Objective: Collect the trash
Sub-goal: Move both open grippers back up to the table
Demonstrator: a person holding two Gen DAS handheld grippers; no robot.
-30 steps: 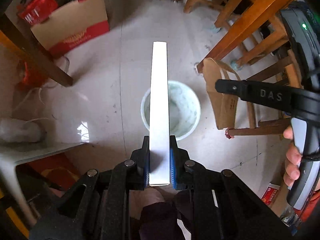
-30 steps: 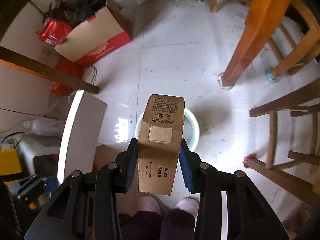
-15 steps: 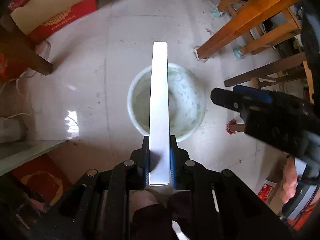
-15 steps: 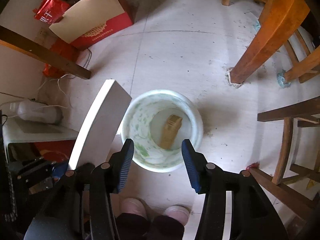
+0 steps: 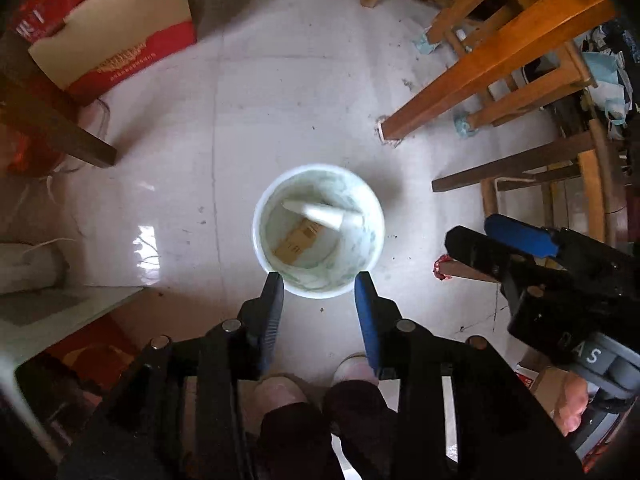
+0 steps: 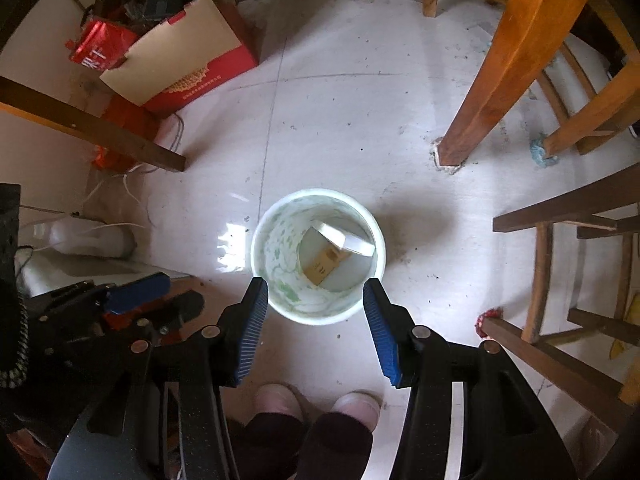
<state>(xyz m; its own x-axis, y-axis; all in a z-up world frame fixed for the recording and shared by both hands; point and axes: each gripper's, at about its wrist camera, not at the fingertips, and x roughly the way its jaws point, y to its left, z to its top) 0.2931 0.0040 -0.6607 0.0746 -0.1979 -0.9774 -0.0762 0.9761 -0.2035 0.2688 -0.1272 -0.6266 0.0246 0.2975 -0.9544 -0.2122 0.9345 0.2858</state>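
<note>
A white round bin [image 5: 372, 208] stands on the tiled floor, straight below both grippers; it also shows in the right wrist view [image 6: 276, 240]. Inside lie a brown cardboard box [image 5: 298, 240] and a flat white box [image 5: 320, 214], blurred, across it. The right wrist view shows the same brown box [image 6: 322, 266] with the white box [image 6: 346, 240] over its far end. My left gripper [image 5: 320, 284] is open and empty above the bin's near rim. My right gripper [image 6: 316, 294] is open and empty above it too, and shows at right in the left wrist view [image 5: 516, 236].
A red and tan carton [image 6: 188, 68] sits at the back left. Wooden table and chair legs [image 6: 500, 76] stand at the right, a dark wooden leg [image 6: 92, 128] at the left. The person's feet [image 6: 316, 400] are just below the bin.
The right gripper opened first and dropped the brown box into the bin. Then the left gripper opened and the white box fell in on top.
</note>
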